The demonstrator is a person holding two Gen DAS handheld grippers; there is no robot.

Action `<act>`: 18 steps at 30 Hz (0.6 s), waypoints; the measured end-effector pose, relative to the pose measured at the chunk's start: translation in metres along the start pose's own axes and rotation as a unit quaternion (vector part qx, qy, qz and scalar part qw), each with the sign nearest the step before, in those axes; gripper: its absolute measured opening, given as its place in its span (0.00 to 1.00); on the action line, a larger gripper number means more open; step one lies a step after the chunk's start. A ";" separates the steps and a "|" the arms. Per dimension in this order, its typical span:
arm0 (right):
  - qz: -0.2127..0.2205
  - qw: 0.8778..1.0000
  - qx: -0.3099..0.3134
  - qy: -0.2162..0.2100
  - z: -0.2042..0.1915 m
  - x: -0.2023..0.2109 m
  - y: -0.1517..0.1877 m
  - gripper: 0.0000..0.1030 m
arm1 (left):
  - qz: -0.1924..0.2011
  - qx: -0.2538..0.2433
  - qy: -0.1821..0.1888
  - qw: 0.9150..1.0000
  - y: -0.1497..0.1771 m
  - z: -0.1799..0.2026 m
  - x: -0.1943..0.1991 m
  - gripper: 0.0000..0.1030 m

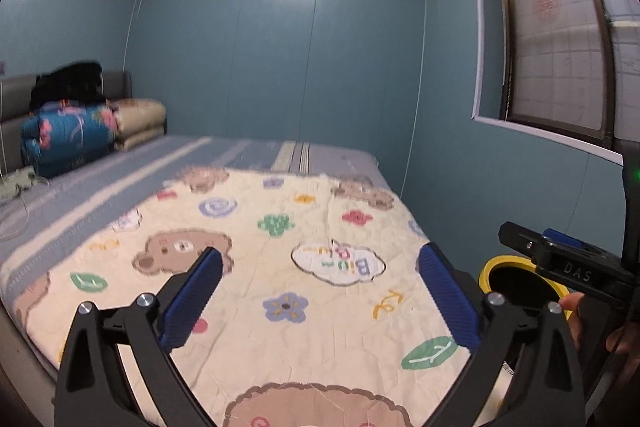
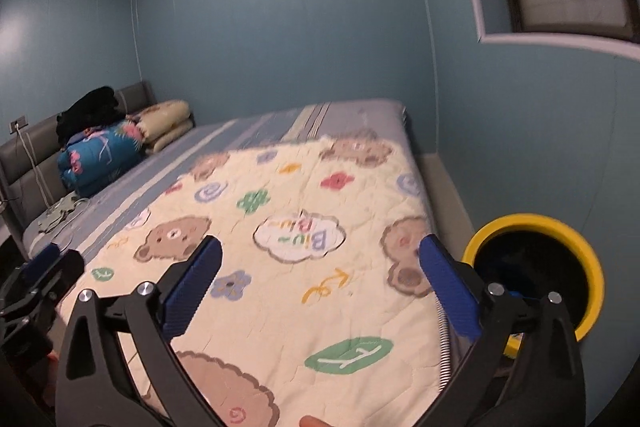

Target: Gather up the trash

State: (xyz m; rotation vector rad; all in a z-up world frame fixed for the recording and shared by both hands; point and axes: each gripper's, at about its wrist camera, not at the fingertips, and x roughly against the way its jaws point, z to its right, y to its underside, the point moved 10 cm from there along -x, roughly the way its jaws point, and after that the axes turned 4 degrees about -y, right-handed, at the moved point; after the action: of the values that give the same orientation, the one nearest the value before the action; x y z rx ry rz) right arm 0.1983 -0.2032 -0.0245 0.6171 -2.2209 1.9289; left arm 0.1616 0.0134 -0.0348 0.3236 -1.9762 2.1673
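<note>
My left gripper [image 1: 320, 259] is open and empty, held above a cream quilt [image 1: 280, 247] printed with bears and flowers. My right gripper [image 2: 320, 255] is open and empty above the same quilt [image 2: 300, 267]. A yellow-rimmed trash bin [image 2: 536, 267] with a dark inside stands on the floor at the bed's right side, just right of my right gripper; it also shows in the left wrist view [image 1: 516, 279], partly hidden by the right gripper's body [image 1: 568, 267]. No loose trash shows on the quilt.
The bed [image 1: 256, 151] has a blue striped sheet. Folded quilts [image 1: 72, 131] and dark clothing [image 1: 68, 83] lie by the grey headboard, with a power strip and cables [image 1: 16, 183] near them. Blue walls and a window [image 1: 560, 47] close in the right side.
</note>
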 end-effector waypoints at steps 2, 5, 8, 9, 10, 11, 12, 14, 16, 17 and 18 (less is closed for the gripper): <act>0.019 1.000 0.005 -0.002 -0.002 0.012 -0.004 0.92 | 0.012 -0.009 -0.004 1.000 -0.004 0.004 0.009 0.92; 0.037 0.999 0.007 -0.009 -0.007 0.028 -0.007 0.92 | 0.026 -0.004 0.002 1.000 -0.009 0.007 0.023 0.92; 0.054 0.998 0.010 -0.002 -0.009 0.040 -0.011 0.92 | 0.034 0.010 0.011 0.999 -0.011 0.008 0.035 0.92; 0.060 0.998 0.011 0.000 -0.009 0.045 -0.012 0.92 | 0.036 0.012 0.012 0.999 -0.011 0.009 0.038 0.92; 0.062 0.998 0.011 0.001 -0.010 0.047 -0.013 0.92 | 0.037 0.014 0.012 0.999 -0.011 0.009 0.041 0.92; 0.064 0.998 0.011 0.003 -0.010 0.050 -0.013 0.92 | 0.038 0.015 0.012 0.999 -0.011 0.009 0.043 0.92; 0.065 0.998 0.010 0.004 -0.010 0.053 -0.013 0.92 | 0.039 0.017 0.012 0.999 -0.011 0.009 0.044 0.92; 0.066 0.998 0.010 0.005 -0.010 0.055 -0.013 0.92 | 0.040 0.021 0.014 0.999 -0.012 0.009 0.046 0.92; 0.067 0.998 0.010 0.005 -0.010 0.057 -0.013 0.92 | 0.040 0.021 0.014 0.999 -0.011 0.008 0.047 0.92; 0.066 0.998 0.009 0.004 -0.010 0.057 -0.013 0.92 | 0.040 0.022 0.015 0.999 -0.011 0.008 0.047 0.92; 0.066 0.998 0.009 0.003 -0.010 0.057 -0.012 0.92 | 0.040 0.024 0.015 0.999 -0.011 0.008 0.048 0.92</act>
State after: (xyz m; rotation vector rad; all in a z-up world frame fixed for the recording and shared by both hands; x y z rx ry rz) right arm 0.1500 -0.2068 0.0090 0.4784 -2.2976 2.0099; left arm 0.1188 0.0066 -0.0097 0.2209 -1.9569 2.2571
